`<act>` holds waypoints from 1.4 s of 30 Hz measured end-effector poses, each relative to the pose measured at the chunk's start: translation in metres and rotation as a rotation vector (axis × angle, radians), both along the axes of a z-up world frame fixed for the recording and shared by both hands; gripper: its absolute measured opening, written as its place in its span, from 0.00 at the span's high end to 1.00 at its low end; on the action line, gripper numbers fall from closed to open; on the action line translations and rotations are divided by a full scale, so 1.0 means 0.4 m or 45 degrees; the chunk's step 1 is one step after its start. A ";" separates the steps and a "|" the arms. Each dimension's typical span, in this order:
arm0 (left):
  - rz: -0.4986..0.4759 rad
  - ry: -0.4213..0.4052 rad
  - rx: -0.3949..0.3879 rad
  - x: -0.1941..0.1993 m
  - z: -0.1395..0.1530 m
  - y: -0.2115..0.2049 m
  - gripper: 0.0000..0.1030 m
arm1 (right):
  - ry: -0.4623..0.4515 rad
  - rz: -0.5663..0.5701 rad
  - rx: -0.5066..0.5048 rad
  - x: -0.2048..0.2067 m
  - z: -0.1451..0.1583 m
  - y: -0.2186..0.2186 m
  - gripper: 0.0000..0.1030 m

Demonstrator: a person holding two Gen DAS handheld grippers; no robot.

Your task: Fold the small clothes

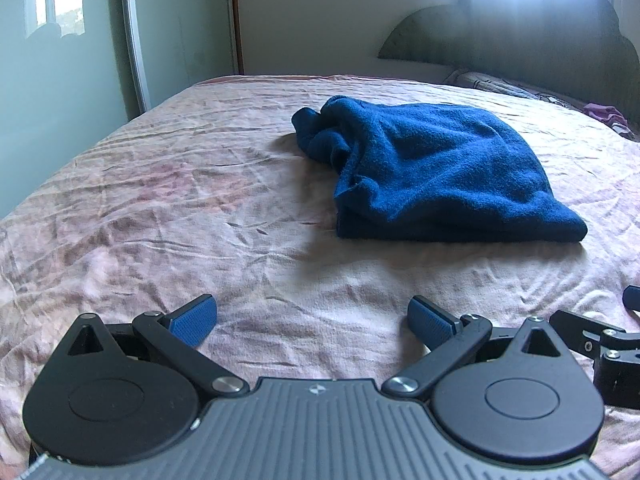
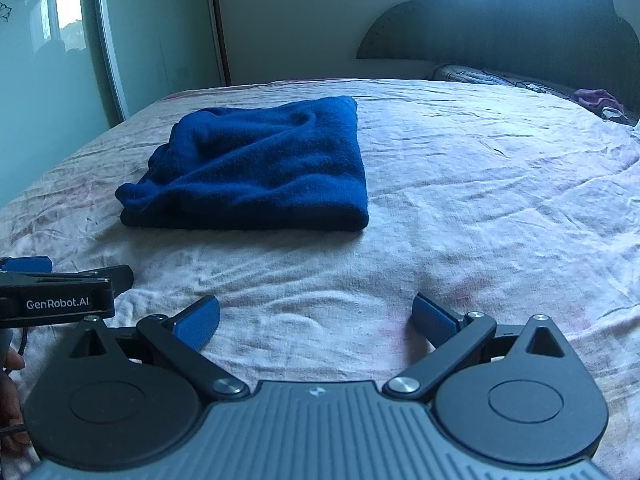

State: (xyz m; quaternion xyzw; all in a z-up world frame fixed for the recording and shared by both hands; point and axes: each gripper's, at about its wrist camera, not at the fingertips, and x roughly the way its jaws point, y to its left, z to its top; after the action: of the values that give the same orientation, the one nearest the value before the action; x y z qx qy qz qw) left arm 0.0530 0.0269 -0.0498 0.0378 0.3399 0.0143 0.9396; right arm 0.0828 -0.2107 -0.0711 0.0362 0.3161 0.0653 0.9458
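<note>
Both tools hung low over the pink bedsheet (image 1: 160, 200), side by side, and nothing was in either one: the left gripper (image 1: 312, 320) had its fingers spread wide, the right gripper (image 2: 316, 318) likewise. Ahead lay the blue fleece garment (image 1: 436, 168), already doubled into a rough bundle, its left edge bunched and untidy. It looked like a pause between folds; the next move would call for reaching forward and pinching that loose edge. A purple cloth (image 2: 596, 100) sat well apart by the headboard (image 2: 500, 20). Nothing blocked the way.
</note>
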 end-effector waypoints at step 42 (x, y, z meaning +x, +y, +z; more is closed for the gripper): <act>0.007 -0.005 -0.022 -0.001 -0.004 0.006 0.00 | 0.005 0.002 -0.046 0.001 -0.005 0.011 0.00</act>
State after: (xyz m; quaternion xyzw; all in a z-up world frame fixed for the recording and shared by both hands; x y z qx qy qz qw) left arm 0.0527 0.0293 -0.0515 0.0288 0.3382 0.0141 0.9405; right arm 0.0830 -0.2062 -0.0731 0.0190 0.3191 0.0601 0.9456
